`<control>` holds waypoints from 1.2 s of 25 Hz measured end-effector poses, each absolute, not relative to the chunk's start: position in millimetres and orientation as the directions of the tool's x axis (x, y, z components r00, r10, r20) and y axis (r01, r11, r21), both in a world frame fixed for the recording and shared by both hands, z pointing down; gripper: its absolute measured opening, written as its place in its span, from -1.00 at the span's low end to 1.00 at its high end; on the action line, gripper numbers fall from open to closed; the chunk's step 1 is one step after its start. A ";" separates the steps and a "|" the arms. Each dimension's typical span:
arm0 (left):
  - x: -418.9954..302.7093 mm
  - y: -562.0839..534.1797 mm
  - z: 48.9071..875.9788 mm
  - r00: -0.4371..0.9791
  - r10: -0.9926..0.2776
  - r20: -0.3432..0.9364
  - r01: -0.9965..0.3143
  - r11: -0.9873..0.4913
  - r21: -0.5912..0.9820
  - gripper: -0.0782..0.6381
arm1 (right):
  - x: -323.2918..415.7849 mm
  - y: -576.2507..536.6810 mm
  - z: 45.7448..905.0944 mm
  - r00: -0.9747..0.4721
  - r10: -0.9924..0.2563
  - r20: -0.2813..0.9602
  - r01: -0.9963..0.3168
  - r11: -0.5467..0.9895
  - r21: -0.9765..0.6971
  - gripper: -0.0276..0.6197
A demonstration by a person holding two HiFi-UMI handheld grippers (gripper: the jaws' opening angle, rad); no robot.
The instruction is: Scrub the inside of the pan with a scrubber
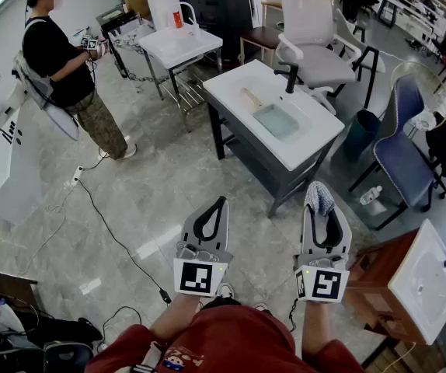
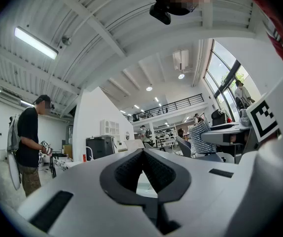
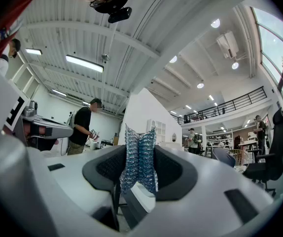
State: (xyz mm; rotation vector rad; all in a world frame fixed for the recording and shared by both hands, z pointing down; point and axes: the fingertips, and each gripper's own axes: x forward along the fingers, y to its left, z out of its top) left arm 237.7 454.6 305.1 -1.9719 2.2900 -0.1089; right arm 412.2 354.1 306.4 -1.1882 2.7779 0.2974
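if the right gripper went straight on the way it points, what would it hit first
Probably the white table, near its closest corner, scrubber leading; height is unclear, so it might pass above.

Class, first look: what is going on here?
A person holds a gripper in each hand, some way short of the white table. The right gripper is shut on a mesh scrubber; the left gripper is shut and empty. The pan lies on the table ahead, untouched, so scrubbing has not begun. Another person stands off to the left.
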 end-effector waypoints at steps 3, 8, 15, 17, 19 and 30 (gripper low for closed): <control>228.1 459.2 301.3 -0.145 -0.989 -0.044 -0.981 0.149 -0.123 -0.75 | 403.6 358.4 302.7 -0.685 -0.709 -0.167 -0.729 0.671 0.137 -0.35; 217.3 463.0 302.0 -0.140 -0.989 -0.053 -0.982 0.145 -0.120 -0.75 | 391.8 362.7 303.7 -0.686 -0.709 -0.162 -0.728 0.670 0.148 -0.35; 198.4 466.0 305.8 -0.135 -0.989 -0.055 -0.984 0.141 -0.108 -0.75 | 371.9 363.7 306.1 -0.680 -0.716 -0.157 -0.733 0.667 0.136 -0.34; 189.5 468.3 306.2 -0.132 -0.990 -0.053 -0.985 0.137 -0.107 -0.75 | 364.2 364.6 306.2 -0.678 -0.719 -0.156 -0.735 0.665 0.132 -0.34; 179.5 472.7 308.5 -0.136 -0.989 -0.049 -0.985 0.140 -0.096 -0.75 | 355.6 366.7 308.4 -0.676 -0.721 -0.153 -0.737 0.663 0.132 -0.34; 132.5 485.7 326.2 -0.146 -0.989 -0.030 -0.986 0.148 -0.081 -0.75 | 315.7 373.6 324.0 -0.666 -0.734 -0.129 -0.746 0.653 0.135 -0.34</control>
